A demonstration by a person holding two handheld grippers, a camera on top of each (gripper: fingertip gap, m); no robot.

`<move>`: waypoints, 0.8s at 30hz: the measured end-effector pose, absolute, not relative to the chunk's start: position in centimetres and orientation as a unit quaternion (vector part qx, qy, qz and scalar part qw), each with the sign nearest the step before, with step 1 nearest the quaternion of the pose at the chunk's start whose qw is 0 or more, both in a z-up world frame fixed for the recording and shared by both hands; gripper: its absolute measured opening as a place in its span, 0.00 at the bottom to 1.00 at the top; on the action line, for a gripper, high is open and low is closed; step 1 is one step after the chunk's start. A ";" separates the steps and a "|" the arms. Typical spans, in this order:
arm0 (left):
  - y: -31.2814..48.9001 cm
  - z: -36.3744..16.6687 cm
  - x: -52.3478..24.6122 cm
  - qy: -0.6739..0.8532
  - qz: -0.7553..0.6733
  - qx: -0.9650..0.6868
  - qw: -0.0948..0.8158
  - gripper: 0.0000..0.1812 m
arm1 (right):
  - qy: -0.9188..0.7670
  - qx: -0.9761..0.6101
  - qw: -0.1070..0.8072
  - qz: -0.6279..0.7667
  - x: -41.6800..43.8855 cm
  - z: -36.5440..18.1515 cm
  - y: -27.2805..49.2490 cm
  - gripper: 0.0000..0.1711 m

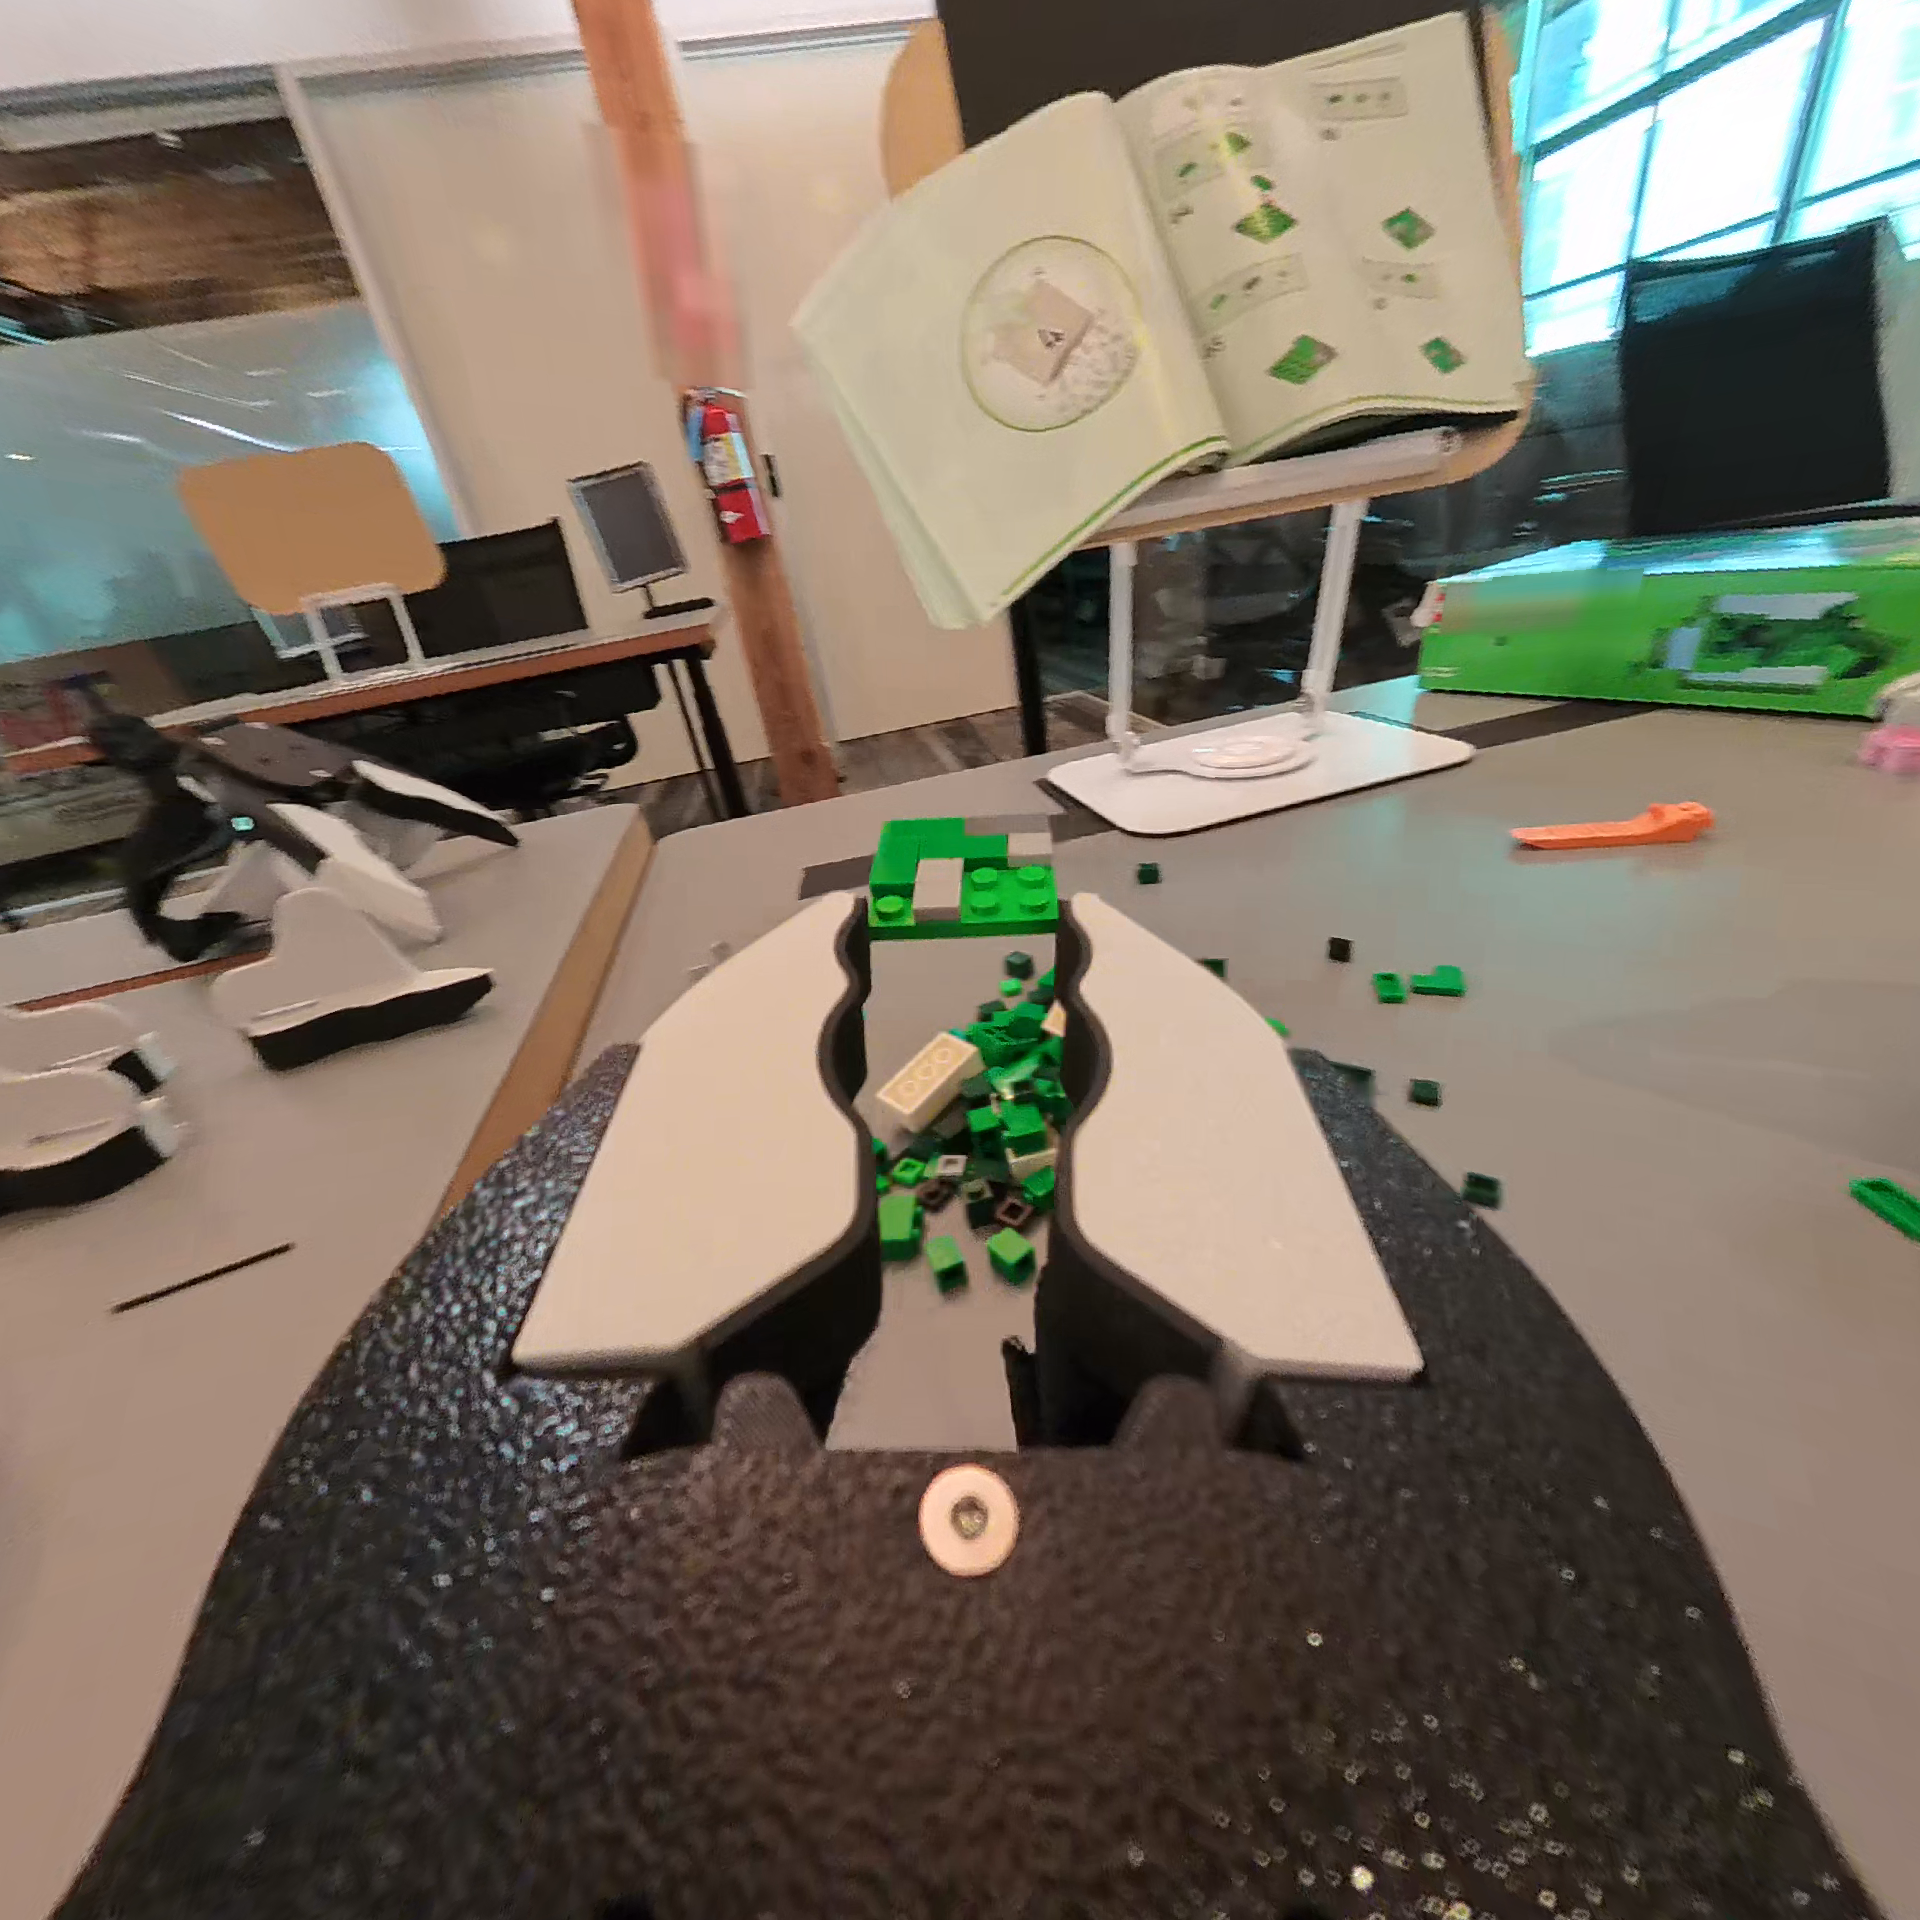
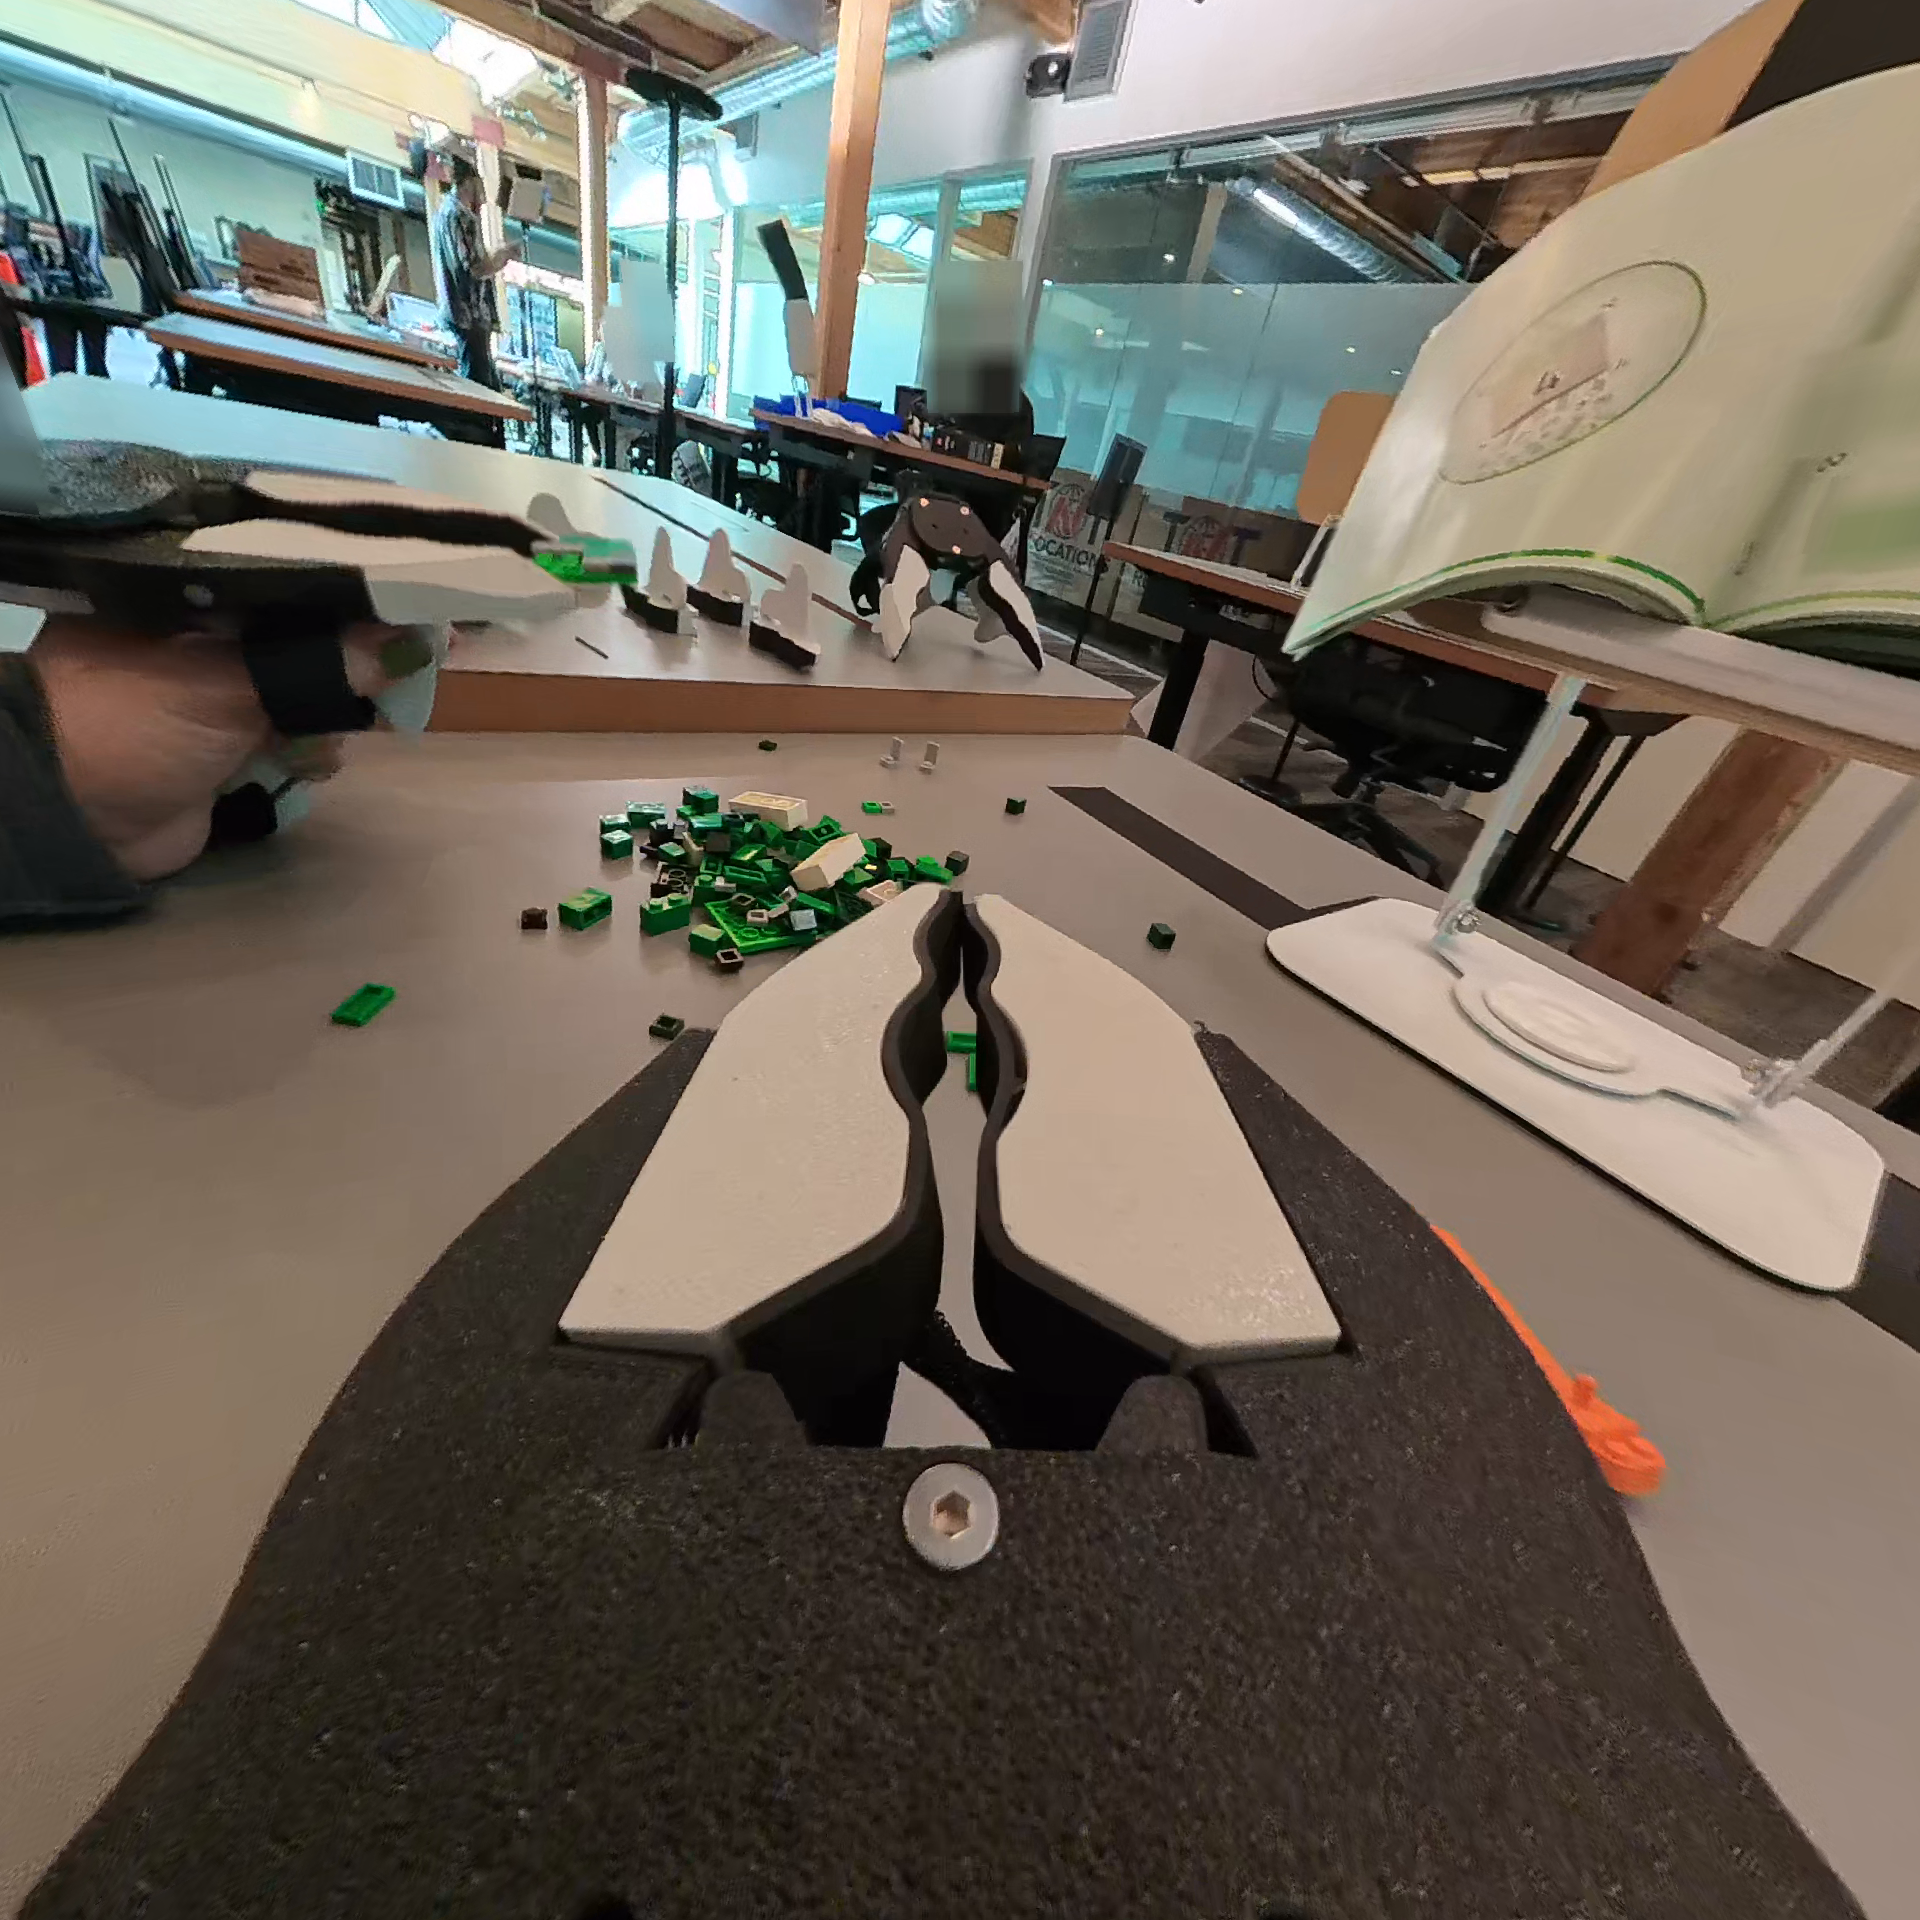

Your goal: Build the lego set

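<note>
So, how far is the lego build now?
Early stage. Done: a small green and grey assembly is joined. In hand: the left gripper holds that assembly above the table; the right gripper is shut and empty. Left: most bricks lie in the loose pile.

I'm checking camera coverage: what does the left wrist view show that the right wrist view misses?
Only the left wrist view shows the green cardboard box and the studded top of the green-and-grey brick assembly in the left gripper. Only the right wrist view shows the nearly closed, empty right gripper. Both show the loose green brick pile, open instruction booklet and orange brick separator.
</note>
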State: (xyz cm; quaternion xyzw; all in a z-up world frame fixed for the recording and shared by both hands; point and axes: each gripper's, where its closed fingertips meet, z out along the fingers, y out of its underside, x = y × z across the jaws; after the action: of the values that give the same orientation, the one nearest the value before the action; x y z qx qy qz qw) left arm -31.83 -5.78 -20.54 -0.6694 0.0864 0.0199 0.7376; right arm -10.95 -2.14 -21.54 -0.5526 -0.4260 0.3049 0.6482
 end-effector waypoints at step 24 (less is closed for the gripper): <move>-1.3 -19.9 -35.2 0.145 0.011 -0.648 0.748 0.18 | -0.537 -0.516 0.642 0.185 -14.6 -24.0 -3.4 0.00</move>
State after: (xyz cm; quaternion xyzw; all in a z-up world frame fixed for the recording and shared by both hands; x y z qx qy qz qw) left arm -35.15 -1.31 -19.86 -0.6476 0.1455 0.0111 0.7479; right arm -14.58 -3.41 -24.03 -0.5156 -0.5368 0.1847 0.6417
